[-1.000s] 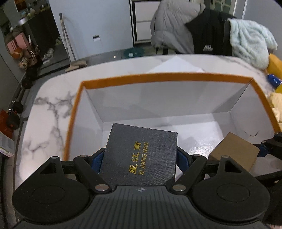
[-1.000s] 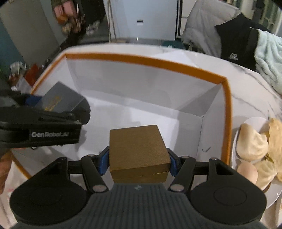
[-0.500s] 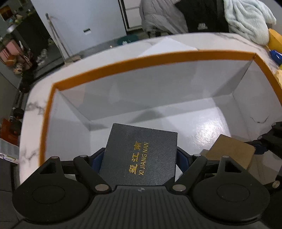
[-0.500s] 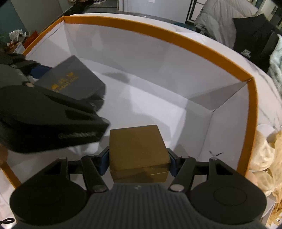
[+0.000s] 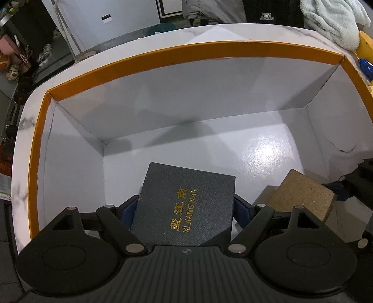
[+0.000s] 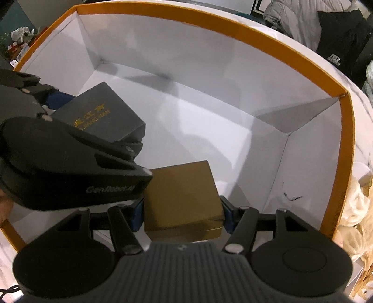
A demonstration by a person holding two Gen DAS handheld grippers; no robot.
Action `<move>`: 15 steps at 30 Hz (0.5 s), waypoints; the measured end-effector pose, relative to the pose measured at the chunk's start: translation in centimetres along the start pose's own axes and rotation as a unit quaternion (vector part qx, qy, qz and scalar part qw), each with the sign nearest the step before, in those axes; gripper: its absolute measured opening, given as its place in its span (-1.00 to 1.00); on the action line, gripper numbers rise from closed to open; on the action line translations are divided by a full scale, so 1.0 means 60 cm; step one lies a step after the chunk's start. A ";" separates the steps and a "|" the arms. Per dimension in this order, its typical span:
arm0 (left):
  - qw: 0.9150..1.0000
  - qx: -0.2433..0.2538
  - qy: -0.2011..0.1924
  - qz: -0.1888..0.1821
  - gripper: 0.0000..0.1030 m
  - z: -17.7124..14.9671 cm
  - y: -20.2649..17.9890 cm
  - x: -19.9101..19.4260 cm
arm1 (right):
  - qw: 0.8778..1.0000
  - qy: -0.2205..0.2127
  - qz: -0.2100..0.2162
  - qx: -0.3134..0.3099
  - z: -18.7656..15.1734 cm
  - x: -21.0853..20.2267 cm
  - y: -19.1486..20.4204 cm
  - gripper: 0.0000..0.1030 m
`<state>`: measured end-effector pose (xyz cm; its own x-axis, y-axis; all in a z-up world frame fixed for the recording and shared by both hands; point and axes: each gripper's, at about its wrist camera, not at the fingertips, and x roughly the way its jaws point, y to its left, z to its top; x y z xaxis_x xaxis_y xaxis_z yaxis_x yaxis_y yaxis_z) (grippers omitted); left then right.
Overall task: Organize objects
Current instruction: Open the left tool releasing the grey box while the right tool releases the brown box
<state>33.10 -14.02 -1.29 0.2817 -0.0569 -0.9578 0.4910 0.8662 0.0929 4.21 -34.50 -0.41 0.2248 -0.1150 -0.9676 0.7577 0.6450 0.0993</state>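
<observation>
My left gripper (image 5: 186,207) is shut on a dark grey box (image 5: 186,205) with gold lettering and holds it low inside a large white box with an orange rim (image 5: 163,56). The dark box also shows in the right wrist view (image 6: 100,116). My right gripper (image 6: 181,209) is shut on a gold-brown box (image 6: 181,188), held inside the same orange-rimmed box (image 6: 233,25), to the right of the left gripper. The gold-brown box shows in the left wrist view (image 5: 303,195).
The big box stands on a white marble table (image 5: 30,102). A plate of steamed buns (image 6: 359,209) lies just right of the box. Clothes hang on chairs (image 5: 326,21) behind the table. The box's walls surround both grippers.
Both grippers have moved forward and down into the big box, each still holding its small box. The left gripper now overlaps the right wrist view more.
</observation>
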 end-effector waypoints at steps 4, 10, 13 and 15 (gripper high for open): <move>1.000 0.004 -0.002 -0.007 0.86 -0.001 0.002 -0.003 | 1.000 -0.007 -0.002 0.001 -0.006 -0.004 0.001 0.42; 1.000 0.002 -0.024 -0.005 0.85 0.001 0.003 -0.018 | 1.000 -0.028 -0.005 0.002 -0.018 -0.015 0.001 0.52; 0.999 -0.005 -0.034 -0.010 0.85 0.001 0.008 -0.030 | 0.999 -0.044 -0.001 0.007 -0.028 -0.028 0.000 0.52; 0.999 -0.011 -0.044 -0.012 0.85 -0.001 0.011 -0.040 | 0.998 -0.055 0.005 0.012 -0.022 -0.030 -0.017 0.53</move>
<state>32.68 -13.27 1.04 0.3410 -0.1207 -0.9323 0.4811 0.8744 0.0628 2.23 -33.97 0.92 0.2968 -0.1918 -0.9355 0.7698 0.6277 0.1155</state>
